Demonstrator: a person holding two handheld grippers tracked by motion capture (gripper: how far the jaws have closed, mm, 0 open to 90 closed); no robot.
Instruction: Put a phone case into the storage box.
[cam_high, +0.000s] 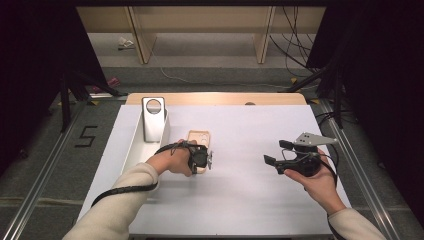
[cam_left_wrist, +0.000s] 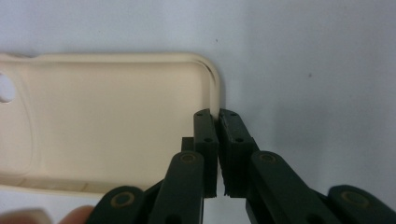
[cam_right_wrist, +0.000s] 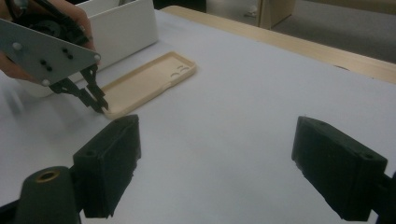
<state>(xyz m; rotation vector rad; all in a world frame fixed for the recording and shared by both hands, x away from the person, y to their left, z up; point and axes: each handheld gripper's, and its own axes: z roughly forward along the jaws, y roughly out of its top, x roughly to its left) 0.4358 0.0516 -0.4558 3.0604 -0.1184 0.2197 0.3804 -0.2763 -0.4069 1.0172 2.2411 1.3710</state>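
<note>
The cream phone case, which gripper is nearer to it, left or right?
Left. The left gripper is shut on the rim of the phone case at a corner; the right gripper is open, well off to its side.

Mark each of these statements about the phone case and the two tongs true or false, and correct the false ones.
1. The left tongs pinch the rim of the cream phone case. True.
2. The right tongs hold the case too. False: they stand open and empty, above the white table cover.
3. The case lies open side up. True.
4. The case sits inside the white tray. False: it lies on the cover beside the tray.
</note>
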